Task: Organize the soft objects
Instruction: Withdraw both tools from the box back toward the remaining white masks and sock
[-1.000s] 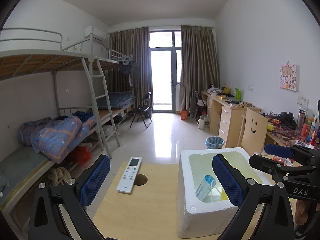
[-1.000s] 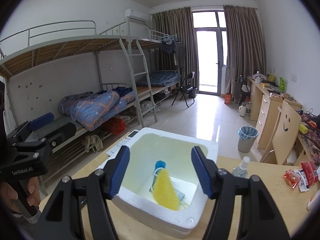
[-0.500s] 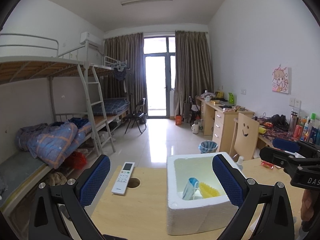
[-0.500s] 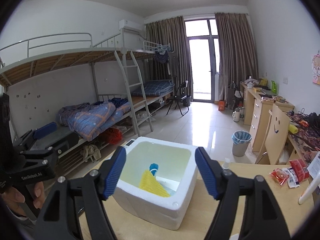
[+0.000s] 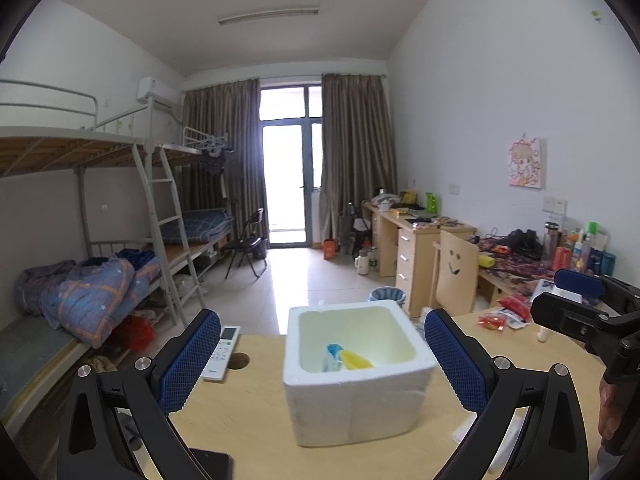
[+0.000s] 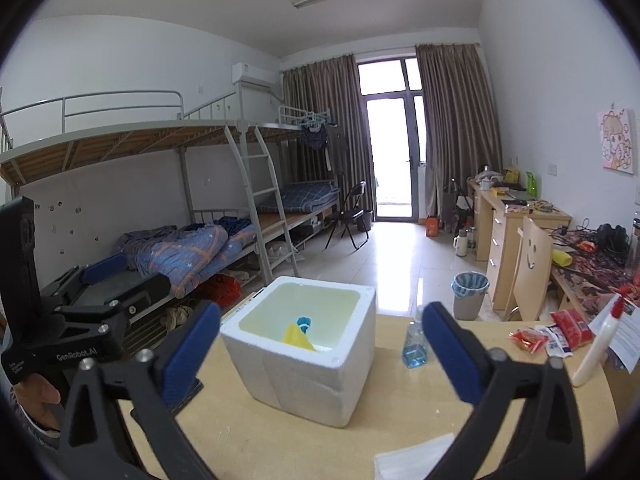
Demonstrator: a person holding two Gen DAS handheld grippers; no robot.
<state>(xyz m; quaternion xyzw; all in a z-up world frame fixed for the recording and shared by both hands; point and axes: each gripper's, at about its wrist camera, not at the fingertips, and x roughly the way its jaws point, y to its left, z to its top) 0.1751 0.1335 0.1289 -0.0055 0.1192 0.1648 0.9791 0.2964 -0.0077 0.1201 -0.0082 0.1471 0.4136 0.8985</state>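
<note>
Only the right view shows the blue bottle (image 6: 415,340); both hand-held grippers, left (image 5: 322,362) and right (image 6: 320,350), are released, the right one's jaws opening with nothing between them, before the foam box (image 6: 304,364).

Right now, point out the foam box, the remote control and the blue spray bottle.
foam box (image 5: 356,408), left wrist view, on its front outer wall.
remote control (image 5: 222,354), left wrist view, on its button face.
blue spray bottle (image 6: 415,344), right wrist view, on its blue lower body.

Both wrist cameras face down the room, sharing the nearby foam box (image 5: 356,396) (image 6: 308,376).
</note>
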